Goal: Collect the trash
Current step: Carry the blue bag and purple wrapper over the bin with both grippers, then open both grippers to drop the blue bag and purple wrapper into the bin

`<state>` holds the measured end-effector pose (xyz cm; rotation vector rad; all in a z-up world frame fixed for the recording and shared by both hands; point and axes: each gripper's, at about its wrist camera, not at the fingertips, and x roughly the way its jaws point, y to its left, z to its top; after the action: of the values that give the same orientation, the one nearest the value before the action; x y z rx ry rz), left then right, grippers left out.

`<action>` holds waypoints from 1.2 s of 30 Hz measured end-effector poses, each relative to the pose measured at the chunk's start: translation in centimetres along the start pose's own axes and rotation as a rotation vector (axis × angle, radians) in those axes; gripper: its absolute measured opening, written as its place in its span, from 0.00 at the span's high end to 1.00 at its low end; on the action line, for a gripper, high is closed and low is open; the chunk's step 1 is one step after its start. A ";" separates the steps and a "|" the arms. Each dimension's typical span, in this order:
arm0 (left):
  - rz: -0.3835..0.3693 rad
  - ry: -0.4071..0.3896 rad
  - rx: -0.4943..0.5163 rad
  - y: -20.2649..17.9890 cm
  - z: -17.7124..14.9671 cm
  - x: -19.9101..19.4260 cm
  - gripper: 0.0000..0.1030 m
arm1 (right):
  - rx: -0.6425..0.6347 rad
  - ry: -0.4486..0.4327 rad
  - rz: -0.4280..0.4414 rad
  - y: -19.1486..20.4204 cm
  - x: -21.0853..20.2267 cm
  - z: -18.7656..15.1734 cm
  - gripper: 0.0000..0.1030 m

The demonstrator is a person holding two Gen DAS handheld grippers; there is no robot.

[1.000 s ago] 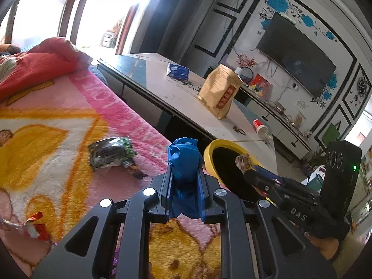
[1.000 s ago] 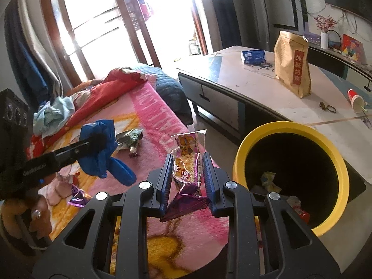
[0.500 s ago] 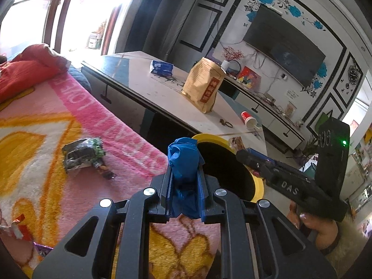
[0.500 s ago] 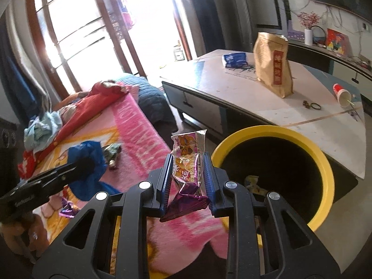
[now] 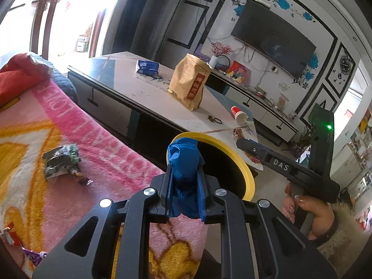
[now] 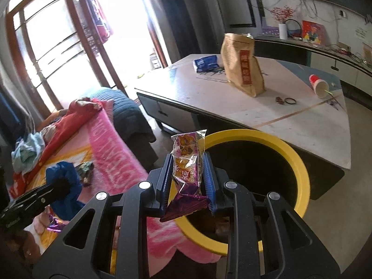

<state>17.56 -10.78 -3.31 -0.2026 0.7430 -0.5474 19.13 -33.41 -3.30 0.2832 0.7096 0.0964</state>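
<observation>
My left gripper (image 5: pixel 185 174) is shut on a crumpled blue glove (image 5: pixel 184 162), held above the pink blanket just before the yellow-rimmed bin (image 5: pixel 246 174). My right gripper (image 6: pixel 188 174) is shut on a purple and orange snack wrapper (image 6: pixel 187 165), held over the near rim of the same bin (image 6: pixel 300 162). The left gripper with its blue glove also shows in the right wrist view (image 6: pixel 62 176). A dark green wrapper (image 5: pixel 61 160) lies on the blanket (image 5: pixel 28 139). Small foil scraps (image 5: pixel 10 234) lie at the blanket's near left.
A low coffee table (image 5: pixel 151 93) stands behind the bin with a brown paper bag (image 5: pixel 189 81), a blue packet (image 5: pixel 147 66) and a tipped red paper cup (image 5: pixel 238 115). Red and blue bedding (image 6: pixel 76 114) is piled at the far end of the couch.
Both grippers have moved toward the bin, each still holding its item. The bin now looms larger in the right wrist view, and the wrapper sits over its rim.
</observation>
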 end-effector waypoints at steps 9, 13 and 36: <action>-0.021 0.018 0.034 -1.5 -0.1 1.3 0.84 | 0.048 -0.003 -0.042 -2.3 0.2 0.3 0.81; -0.029 0.026 0.049 -2.2 -0.1 1.8 0.84 | 0.062 -0.004 -0.060 -3.2 0.3 0.4 0.81; -0.068 0.092 0.110 -5.3 -0.9 6.7 0.84 | 0.138 0.032 -0.130 -7.6 1.5 -0.1 0.80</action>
<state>18.91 -18.86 -5.97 -0.1014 0.7947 -0.6637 20.09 -40.35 -6.50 0.3676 0.7664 -0.0719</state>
